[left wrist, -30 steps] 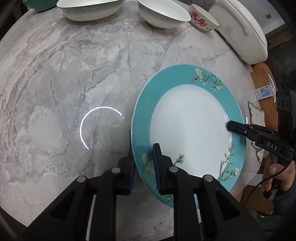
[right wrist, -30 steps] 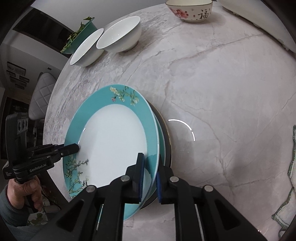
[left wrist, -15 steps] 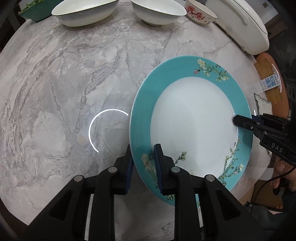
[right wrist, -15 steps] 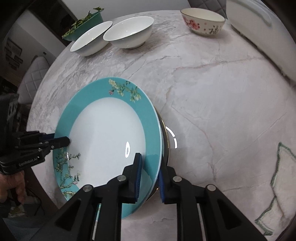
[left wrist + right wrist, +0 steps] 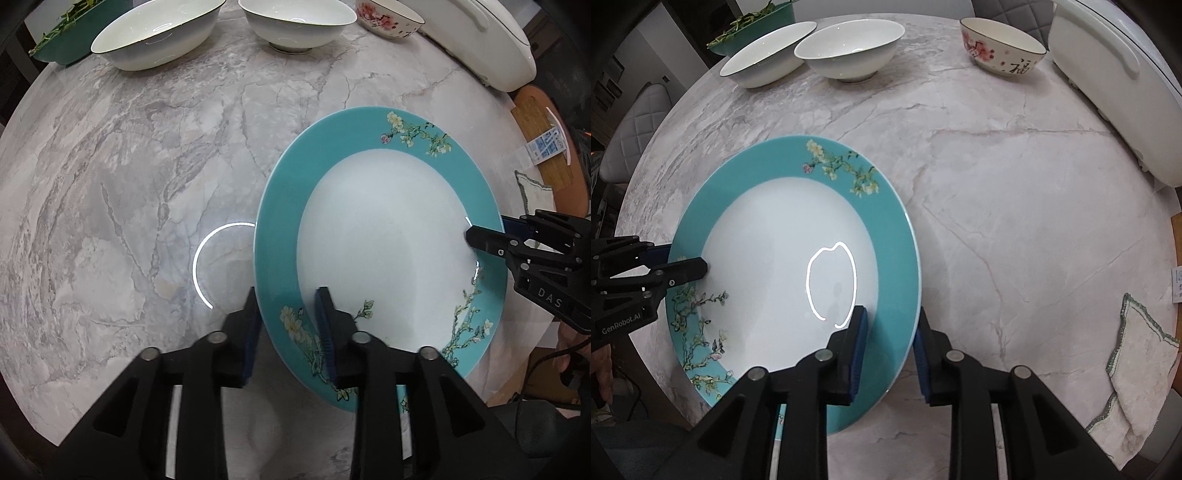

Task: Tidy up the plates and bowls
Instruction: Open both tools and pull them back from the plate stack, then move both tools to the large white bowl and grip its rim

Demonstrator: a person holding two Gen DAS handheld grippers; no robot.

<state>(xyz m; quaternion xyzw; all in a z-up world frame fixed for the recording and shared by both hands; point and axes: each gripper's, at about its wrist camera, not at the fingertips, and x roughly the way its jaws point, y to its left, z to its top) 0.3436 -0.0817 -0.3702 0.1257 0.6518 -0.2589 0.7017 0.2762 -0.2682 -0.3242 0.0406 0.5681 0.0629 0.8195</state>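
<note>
Your table carries the teal plate; both rims sit between opening jaws, pads clear. Your left gripper reads "GenRobot.AI", your right gripper "DAS". Only the right view shows the cloth

I'm at home, at a round grey-veined marble dining table with a quilted grey chair far left and a potted green plant.
</note>
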